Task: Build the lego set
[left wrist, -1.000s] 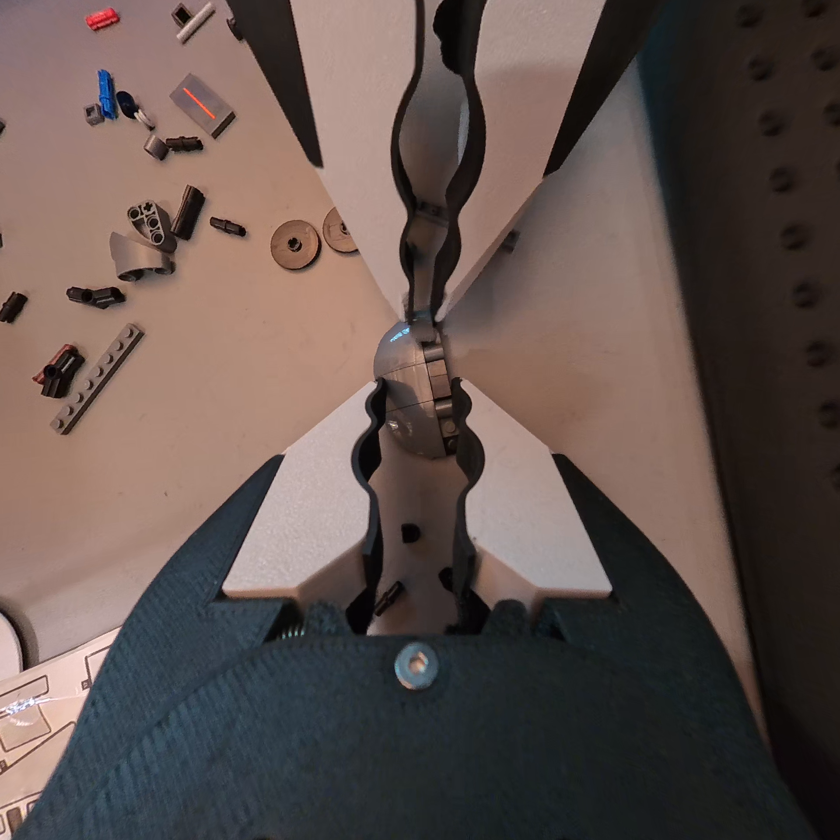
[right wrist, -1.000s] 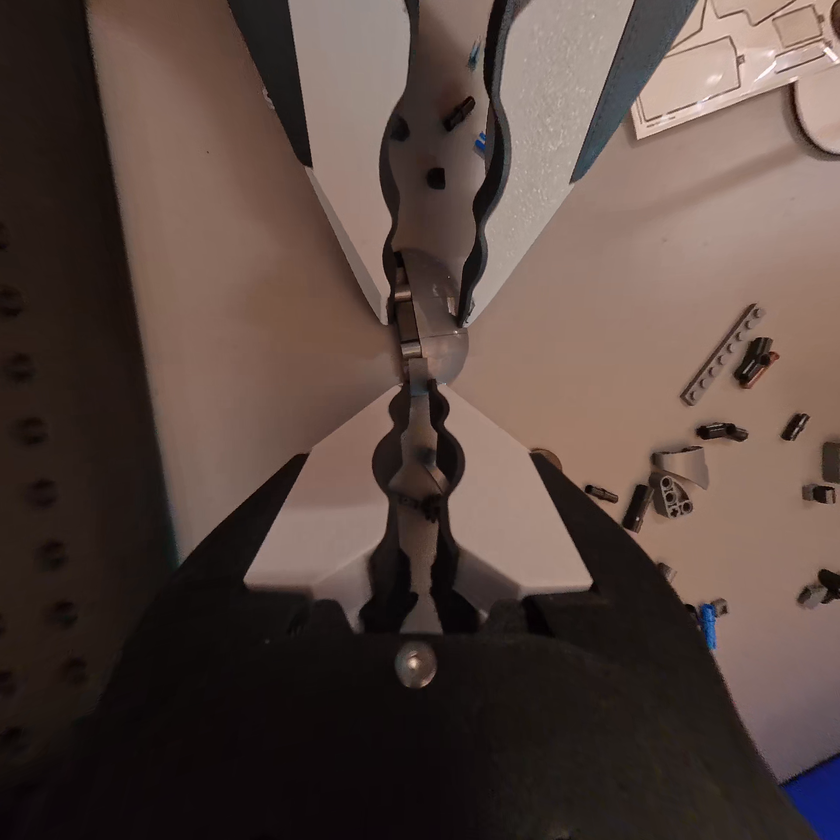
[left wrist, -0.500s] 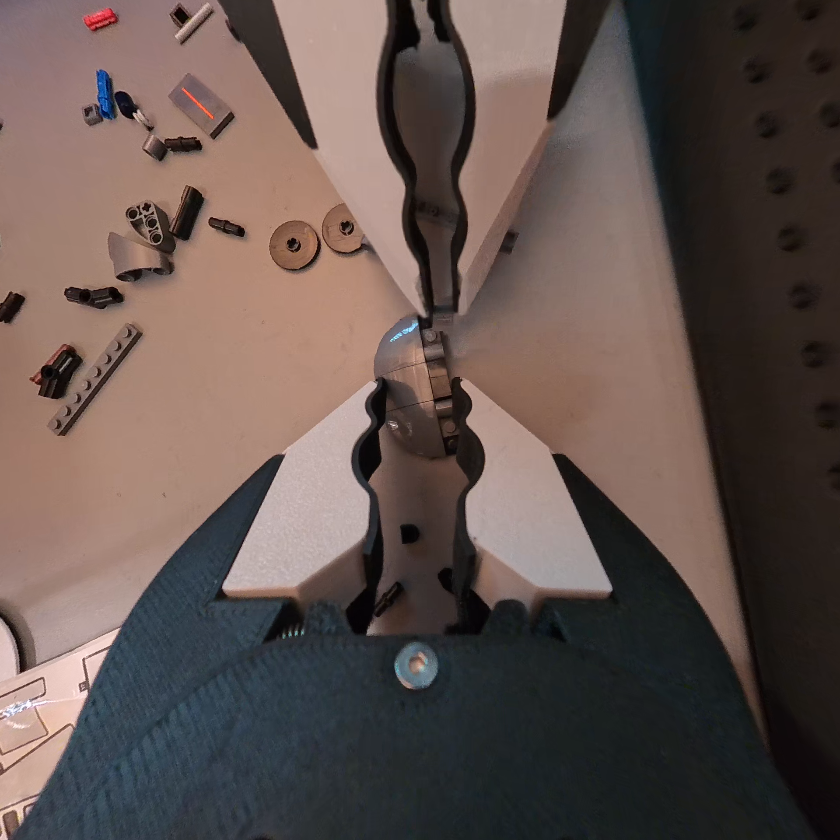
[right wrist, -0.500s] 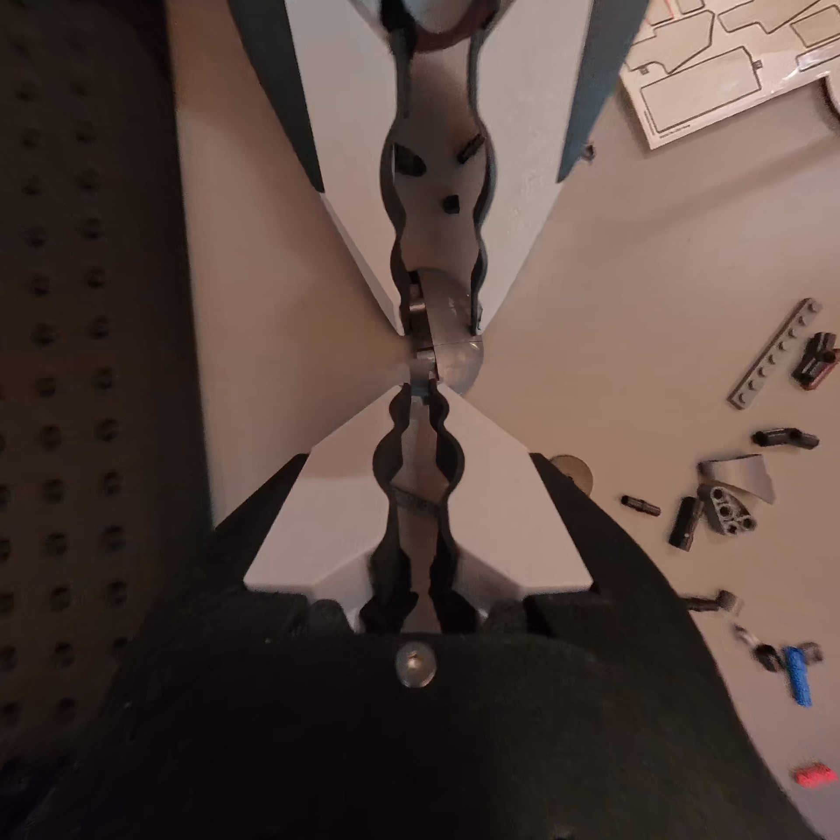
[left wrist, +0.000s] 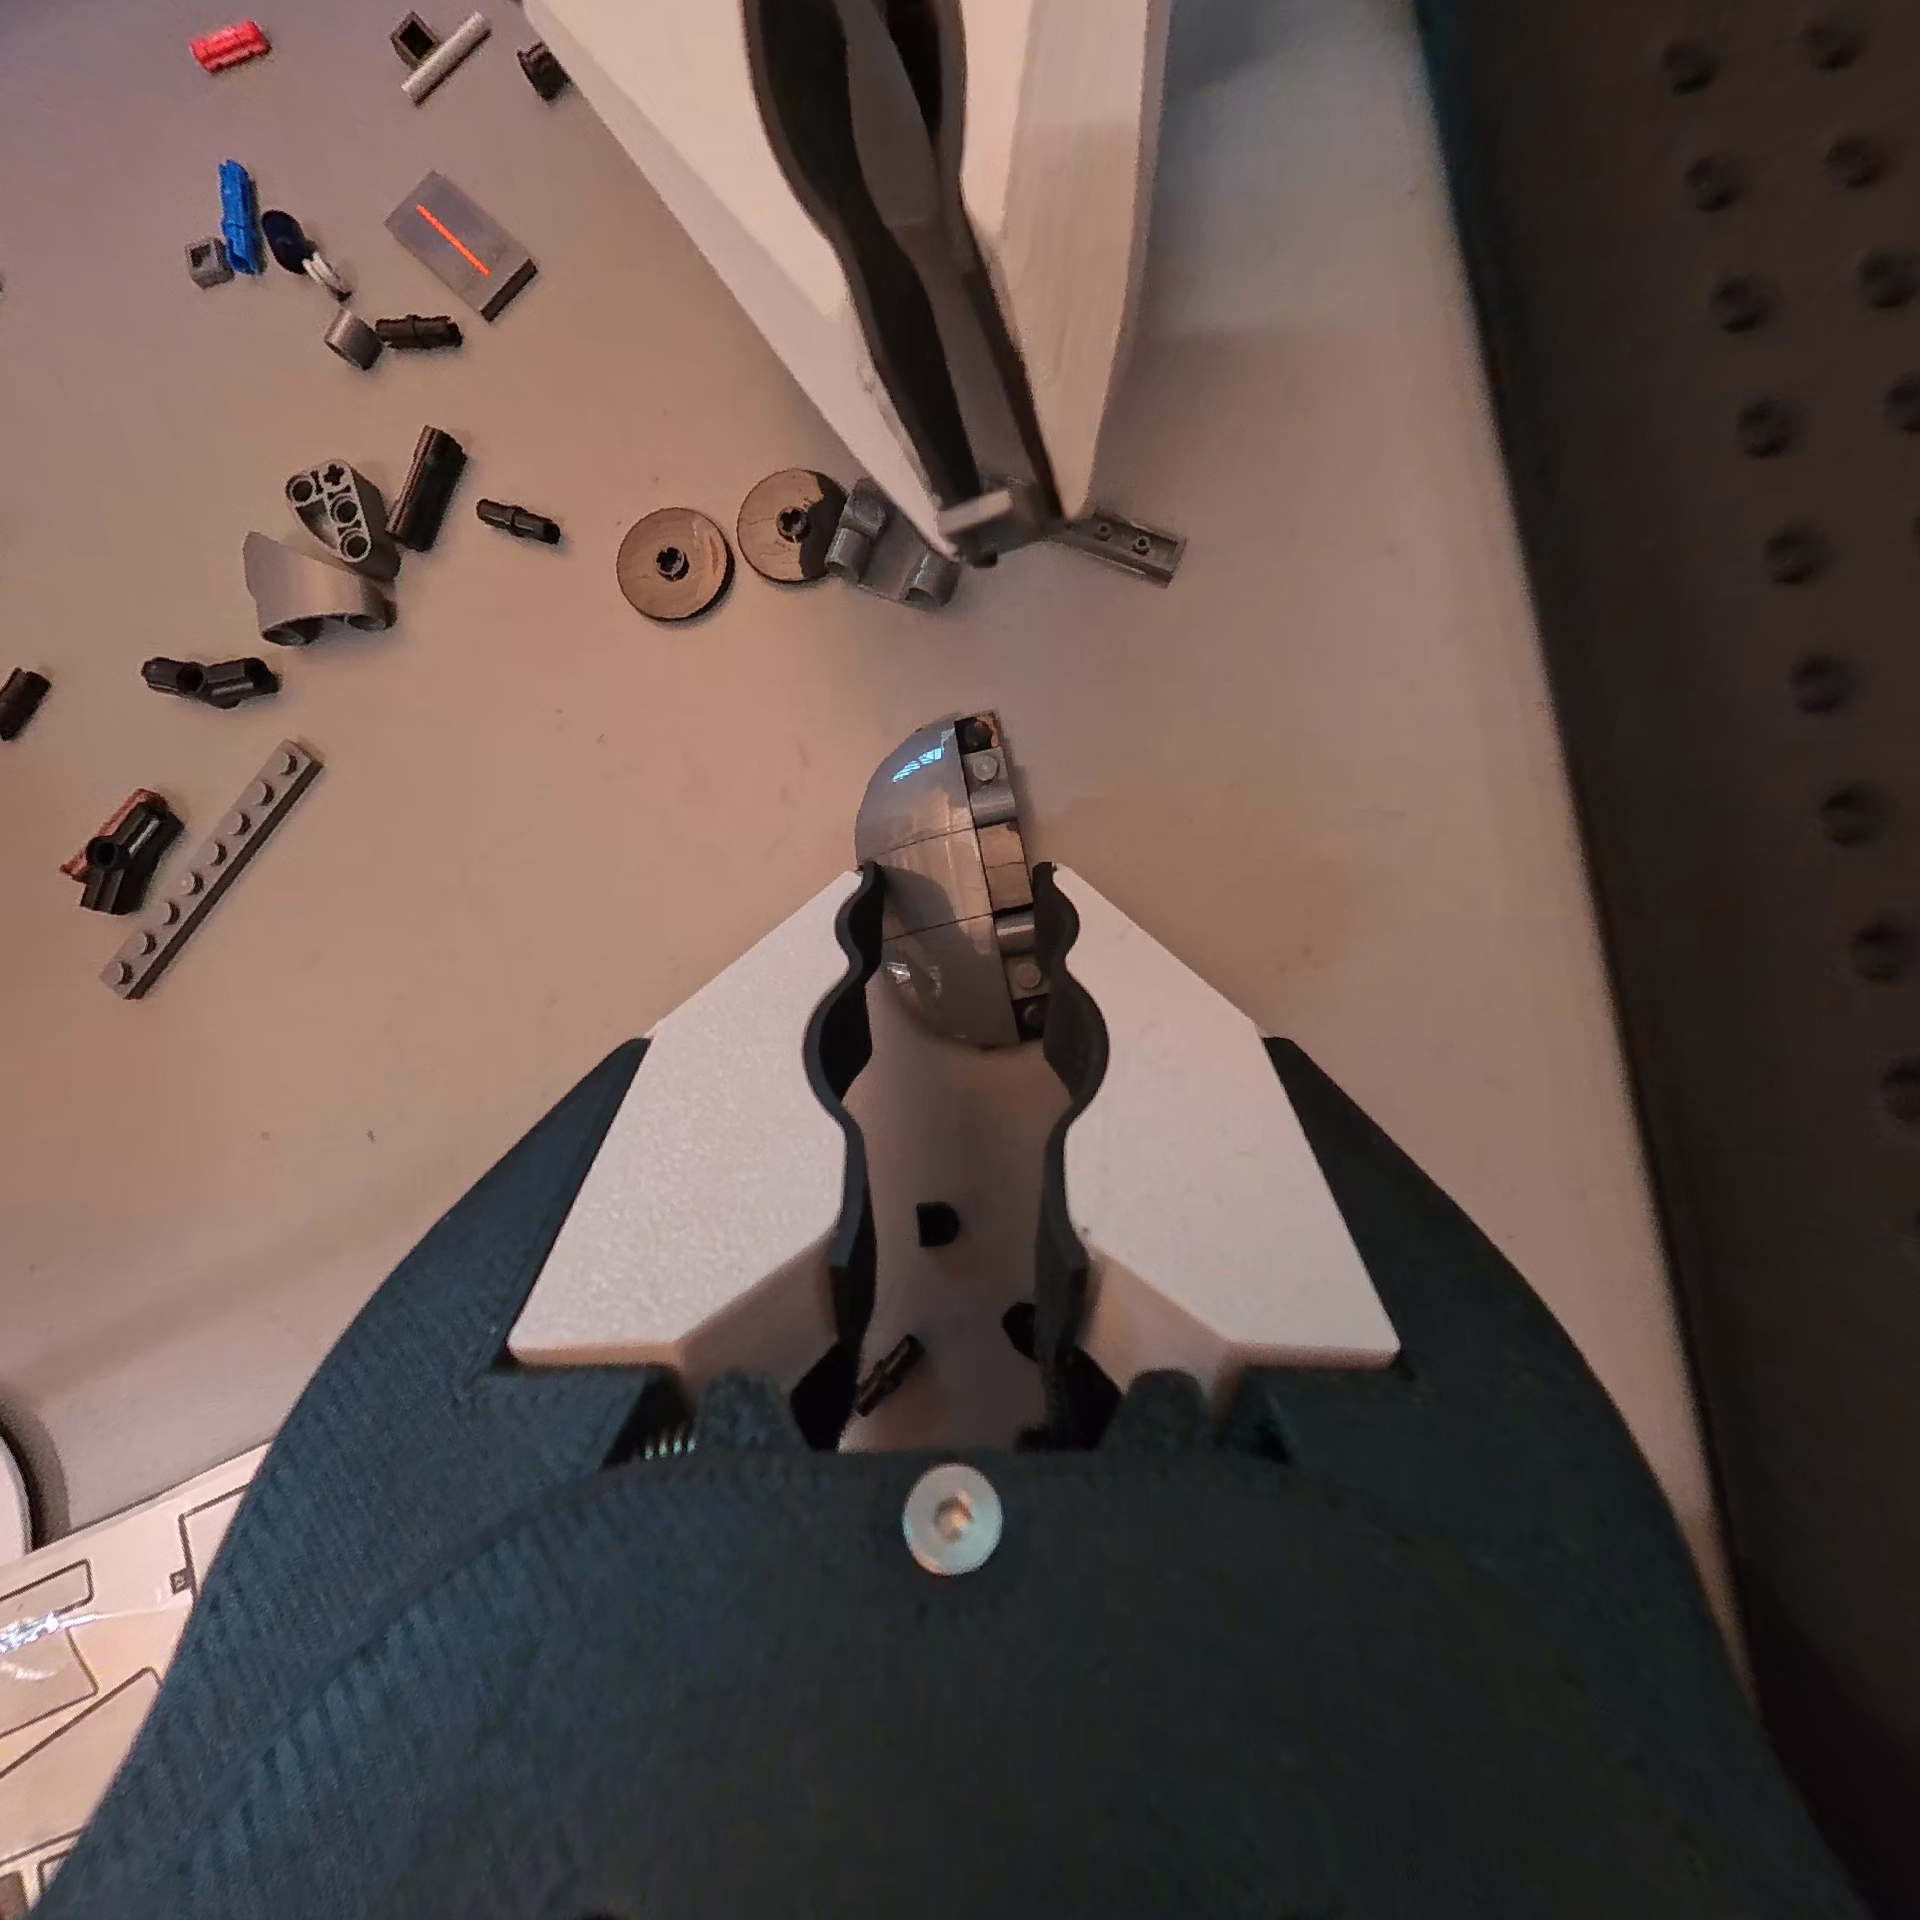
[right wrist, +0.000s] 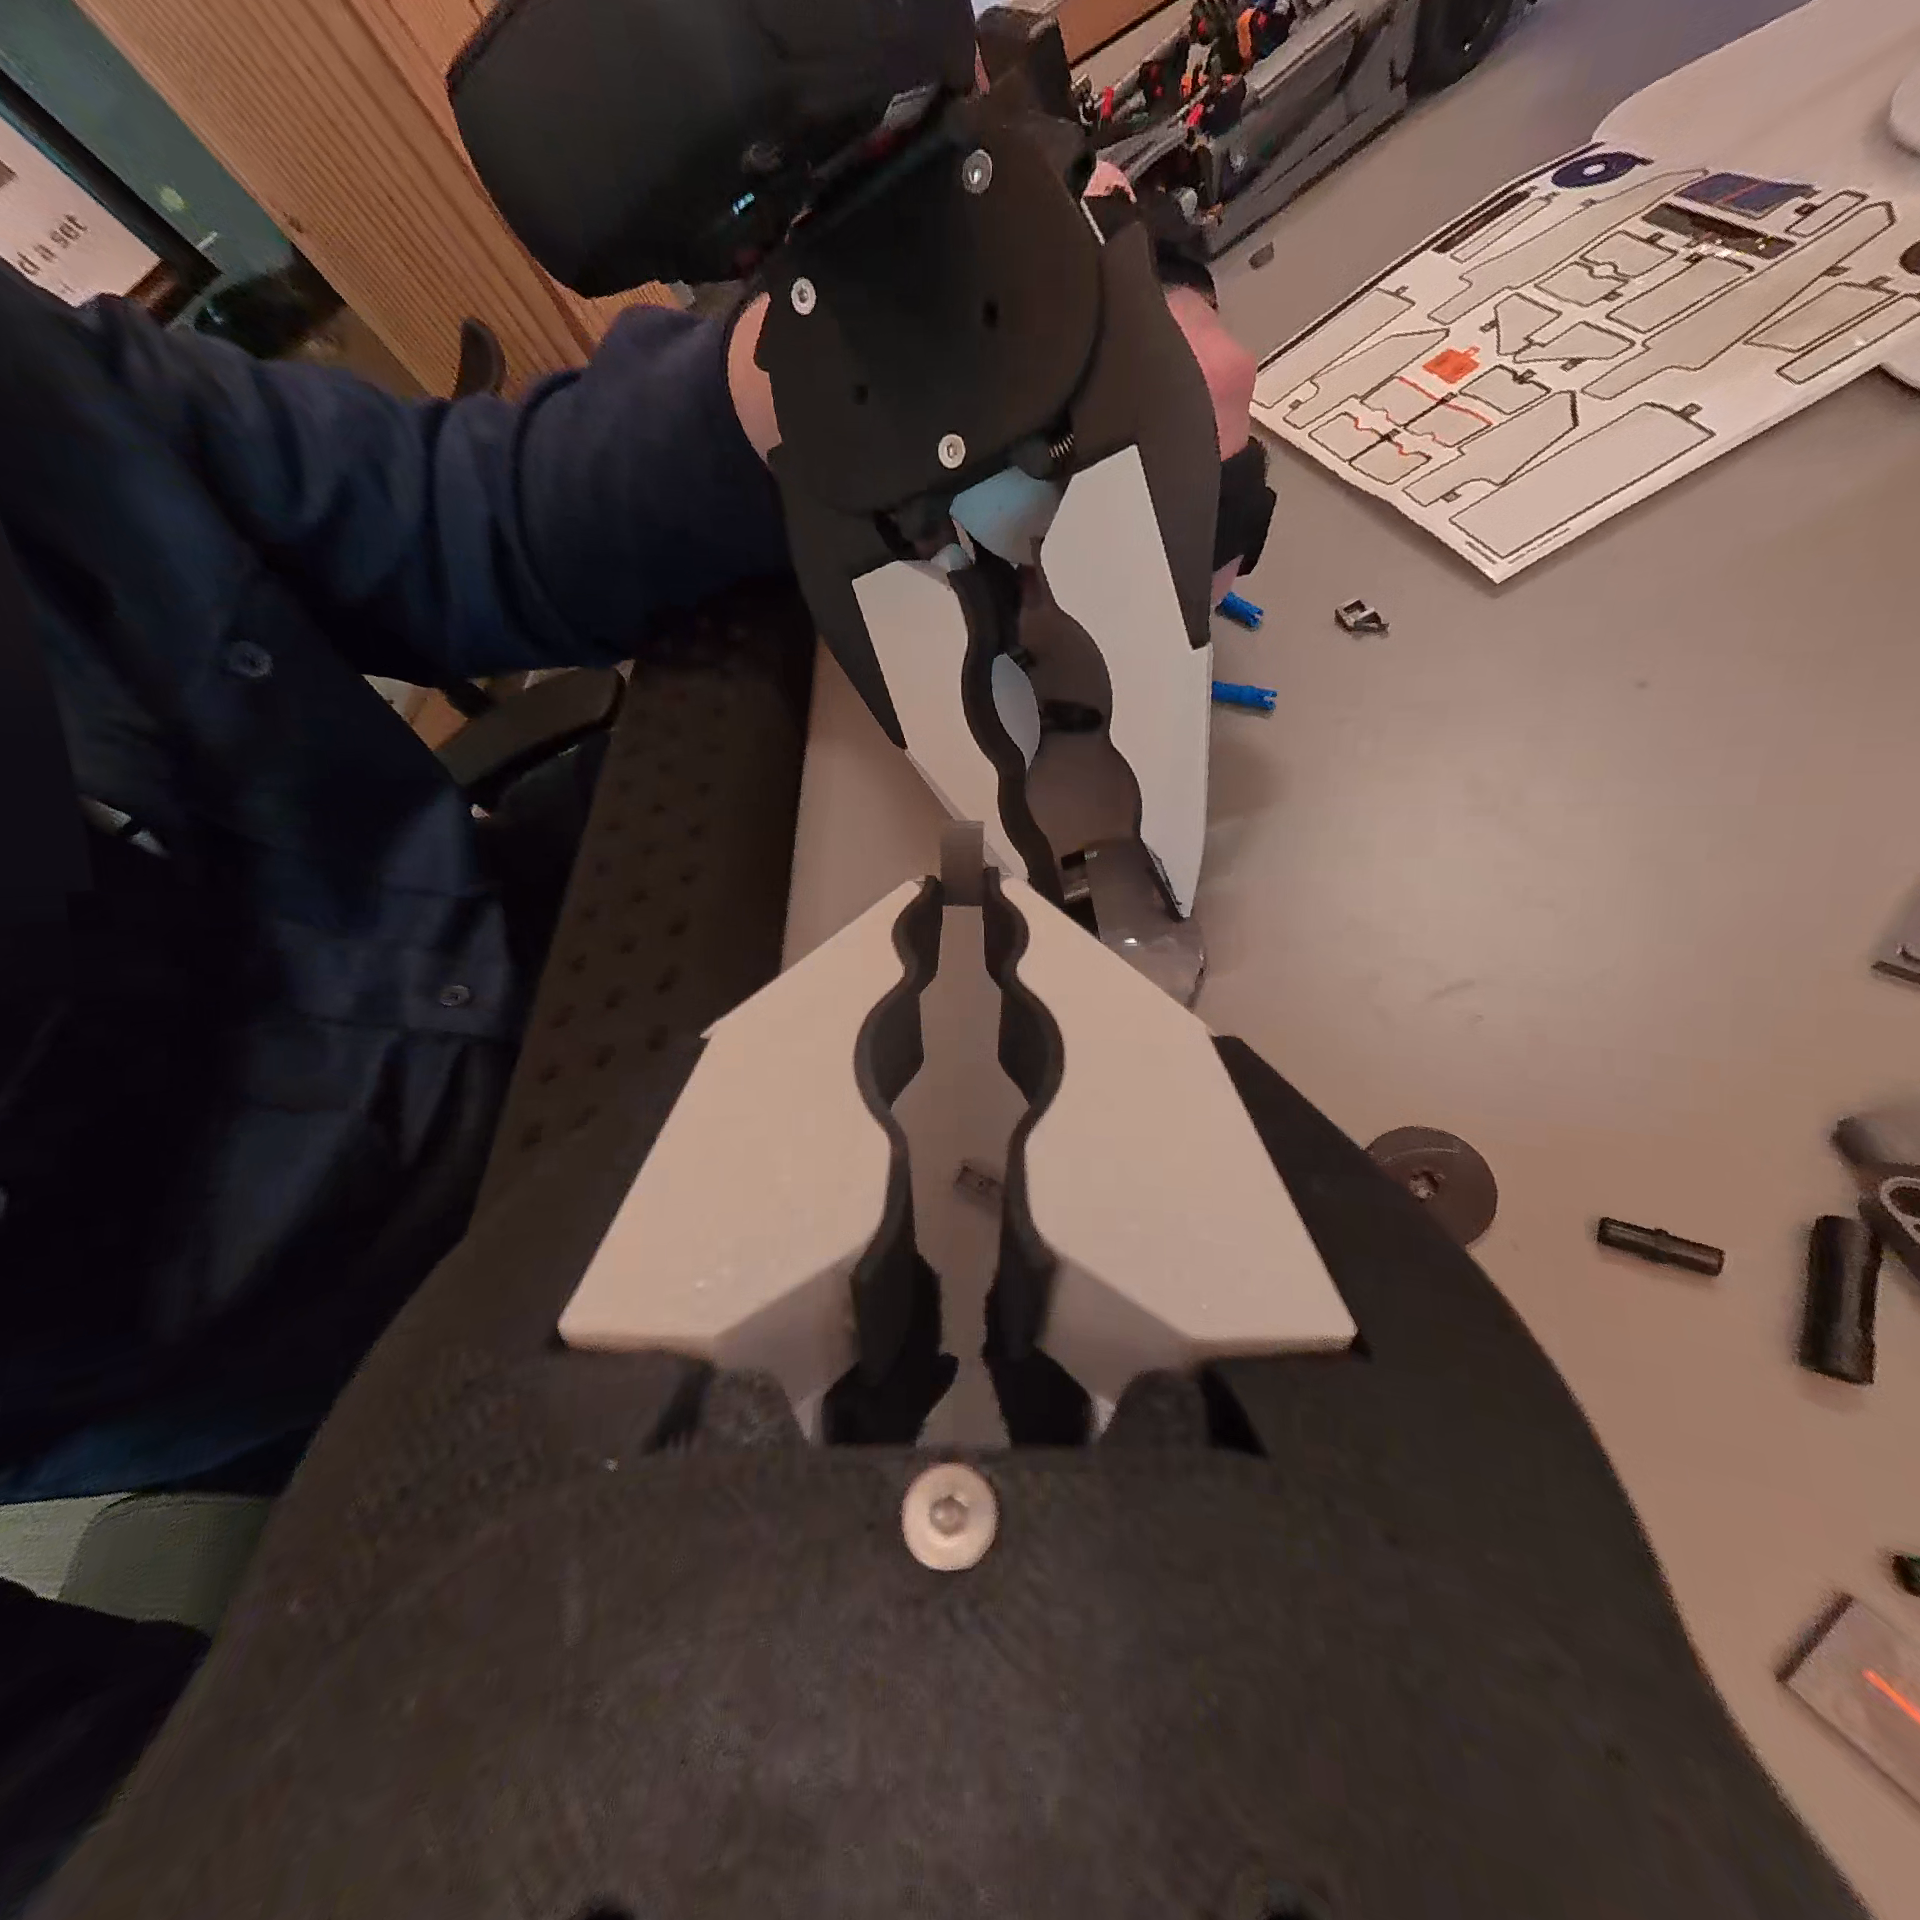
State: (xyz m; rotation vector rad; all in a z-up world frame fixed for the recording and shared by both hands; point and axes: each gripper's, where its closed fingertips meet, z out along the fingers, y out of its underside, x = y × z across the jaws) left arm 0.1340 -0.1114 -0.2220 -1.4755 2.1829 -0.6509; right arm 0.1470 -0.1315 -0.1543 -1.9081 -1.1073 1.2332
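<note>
Right gripper (right wrist: 961, 891) pulled away, pinching small grey piece (right wrist: 963, 854); left gripper (left wrist: 954, 883) clamps grey dome (left wrist: 940, 894).

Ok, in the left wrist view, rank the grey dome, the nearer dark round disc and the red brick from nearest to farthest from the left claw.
1. Grey dome: held in the left claw.
2. Dark round disc: ahead, to the left.
3. Red brick: far top-left corner.
</note>
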